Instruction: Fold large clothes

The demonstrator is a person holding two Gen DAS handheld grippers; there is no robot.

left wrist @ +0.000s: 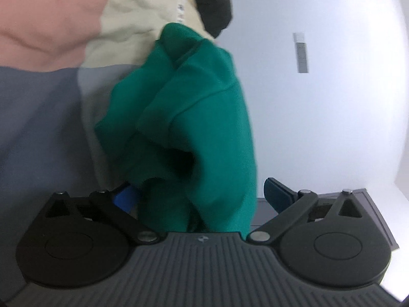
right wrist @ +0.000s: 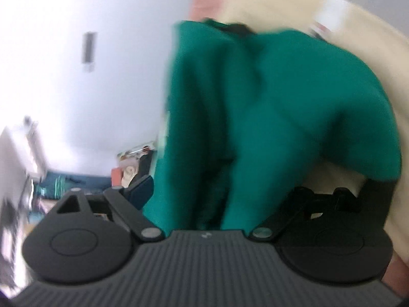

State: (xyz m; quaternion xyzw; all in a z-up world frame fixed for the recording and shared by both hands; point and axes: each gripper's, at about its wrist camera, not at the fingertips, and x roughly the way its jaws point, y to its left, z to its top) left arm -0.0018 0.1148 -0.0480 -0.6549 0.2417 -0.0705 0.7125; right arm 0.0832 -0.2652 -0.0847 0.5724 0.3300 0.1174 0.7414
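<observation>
A green garment (left wrist: 194, 117) hangs bunched between the fingers of my left gripper (left wrist: 202, 194). The blue fingers (left wrist: 277, 194) stand wide apart with the cloth draped between them and over the body. In the right wrist view the same green garment (right wrist: 268, 107) lies over my right gripper (right wrist: 222, 192). Its left finger (right wrist: 140, 186) shows, spread well out; the right finger is hidden under cloth. Both views are blurred, and no pinch on the cloth is visible.
A pile of clothes lies to the left: pink (left wrist: 46, 20), cream (left wrist: 133, 20), grey (left wrist: 38, 117) and black (left wrist: 212, 2) pieces. A white wall (left wrist: 332, 102) fills the right. In the right wrist view, cream cloth (right wrist: 332, 12) lies behind and room clutter (right wrist: 76, 179) lies low left.
</observation>
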